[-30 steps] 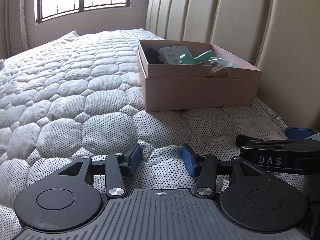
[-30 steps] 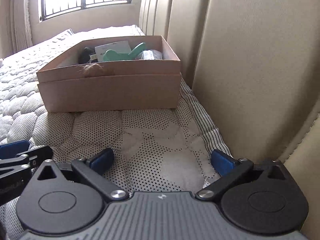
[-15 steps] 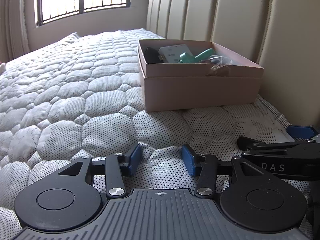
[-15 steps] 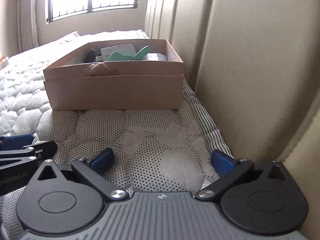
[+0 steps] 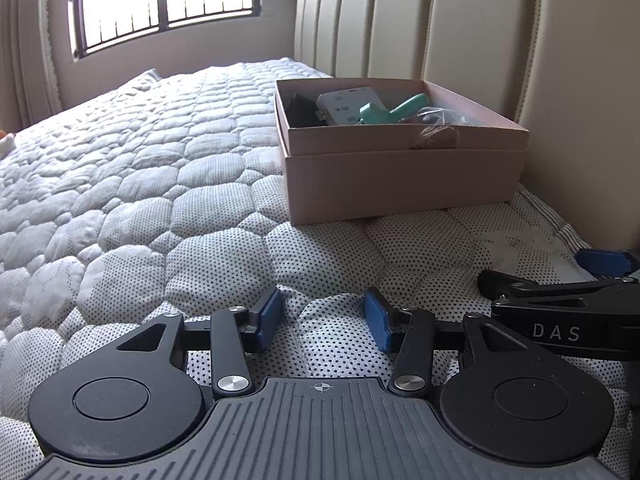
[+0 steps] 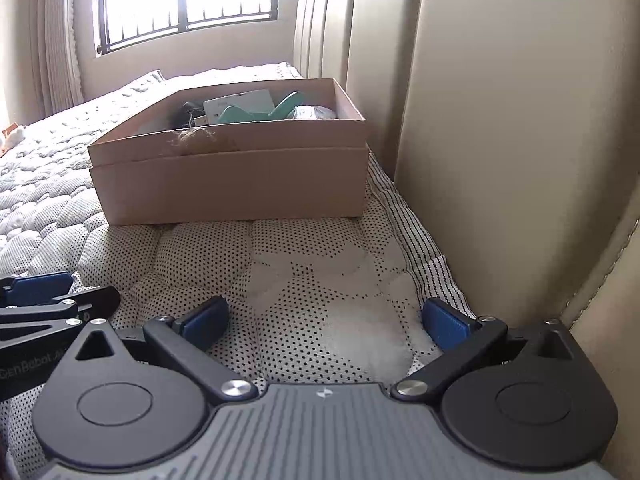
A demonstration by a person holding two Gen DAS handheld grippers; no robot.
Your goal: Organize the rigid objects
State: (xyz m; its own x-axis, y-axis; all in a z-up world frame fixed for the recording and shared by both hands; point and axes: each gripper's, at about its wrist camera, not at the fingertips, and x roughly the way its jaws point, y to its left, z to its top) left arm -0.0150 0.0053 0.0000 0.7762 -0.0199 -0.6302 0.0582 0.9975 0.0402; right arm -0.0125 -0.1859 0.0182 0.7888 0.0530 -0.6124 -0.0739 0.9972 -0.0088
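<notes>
Cardboard box [image 5: 404, 176] sits on the quilted mattress [image 5: 132, 184] ahead of both grippers, holding a teal tool [image 5: 394, 110] and white packet [image 5: 348, 106]. Left gripper [image 5: 324, 320] and right gripper [image 6: 324, 320] hover with jaws spread, empty; padded headboard [image 6: 500, 120] flanks the right.

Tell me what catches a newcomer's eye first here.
An open pinkish-brown cardboard box sits on the white quilted mattress against the beige padded headboard, with a teal plastic tool lying inside. In the foreground, the left gripper and right gripper are open and empty.
</notes>
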